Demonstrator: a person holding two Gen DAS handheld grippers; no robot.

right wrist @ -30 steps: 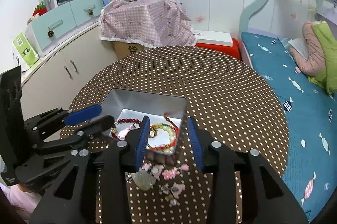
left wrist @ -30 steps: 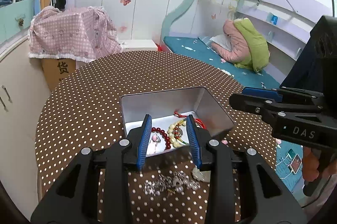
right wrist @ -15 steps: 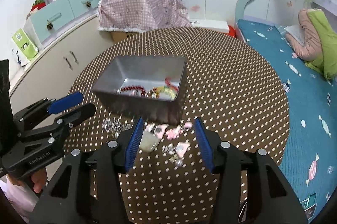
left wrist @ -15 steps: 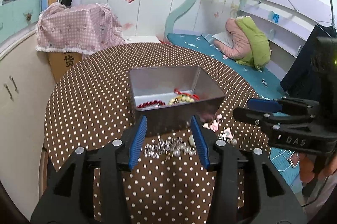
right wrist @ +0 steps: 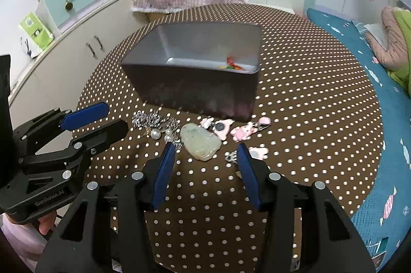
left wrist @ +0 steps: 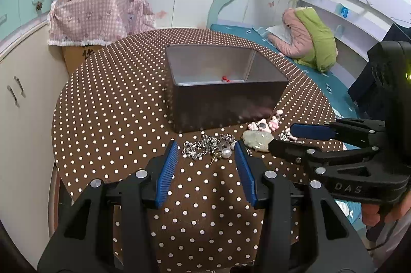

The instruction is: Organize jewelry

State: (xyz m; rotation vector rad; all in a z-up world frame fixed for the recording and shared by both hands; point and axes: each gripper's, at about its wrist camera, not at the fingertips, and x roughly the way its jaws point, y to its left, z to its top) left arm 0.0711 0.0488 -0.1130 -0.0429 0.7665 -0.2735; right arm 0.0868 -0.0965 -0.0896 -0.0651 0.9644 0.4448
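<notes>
While both grippers (left gripper [left wrist: 206, 151], right gripper [right wrist: 204, 151]) gape empty, only the right wrist shows the pendant [right wrist: 201, 143] clearly.

Brown tablecloth [left wrist: 115, 119] with white polka dots; silver-grey metal tin [left wrist: 226, 93]; pale green jade pendant [right wrist: 201, 143]; pink charms [right wrist: 241, 131]; silver chain [left wrist: 203, 146]; white pearls [right wrist: 161, 135]; blue gripper pads [left wrist: 168, 174].

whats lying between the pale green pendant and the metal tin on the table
Pink charms, one with a dark round centre, lie on the dotted cloth between the pale green pendant and the metal tin; the right wrist view shows it.
</notes>
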